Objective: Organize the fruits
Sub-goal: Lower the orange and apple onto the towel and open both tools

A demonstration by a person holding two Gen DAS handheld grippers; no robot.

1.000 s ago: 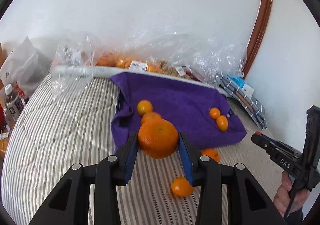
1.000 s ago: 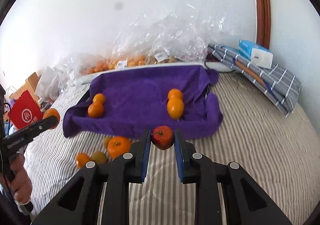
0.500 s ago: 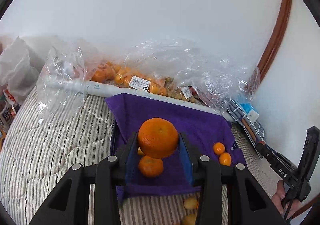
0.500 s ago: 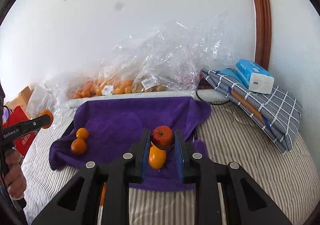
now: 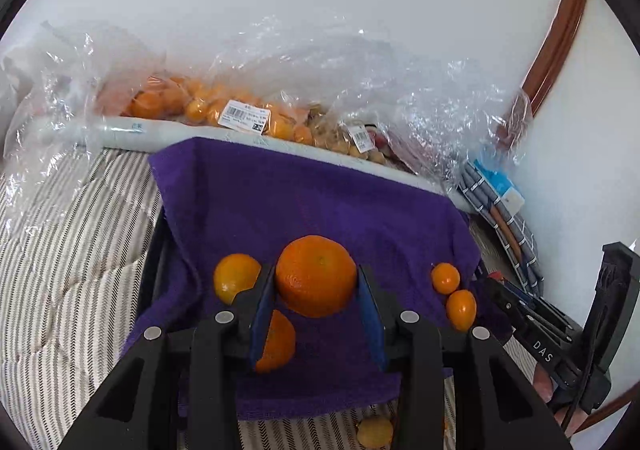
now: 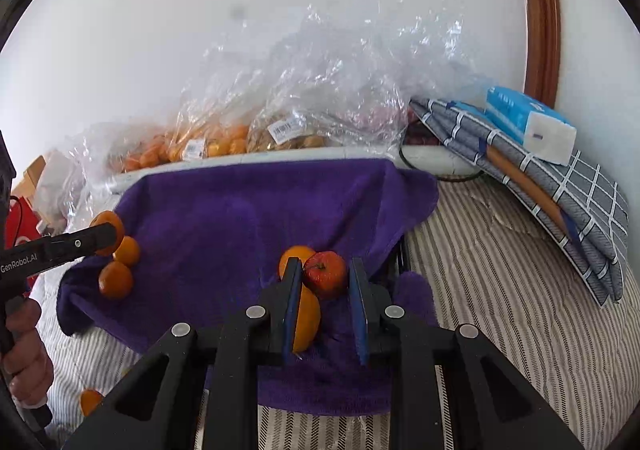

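Observation:
My left gripper (image 5: 316,282) is shut on a large orange (image 5: 316,276) and holds it over the purple towel (image 5: 304,202) that lines a tray. Two oranges (image 5: 236,277) lie below it on the towel's left part, two small oranges (image 5: 445,278) on its right part. My right gripper (image 6: 324,278) stands slightly open around a small red apple-like fruit (image 6: 325,275), with a gap on the right side, above two oranges (image 6: 306,316) on the towel (image 6: 248,218). The left gripper (image 6: 105,235) with its orange also shows at the left of the right wrist view.
Clear plastic bags of oranges and other fruit (image 5: 224,110) lie along the wall behind the tray. A folded grey checked cloth with a blue tissue pack (image 6: 528,122) sits at the right. Loose fruit (image 5: 374,432) lies on the striped bedding in front of the towel.
Both grippers have moved forward over the towel with their fruit. The right gripper's jaws have parted slightly around the red fruit, which now rests lower against the oranges.

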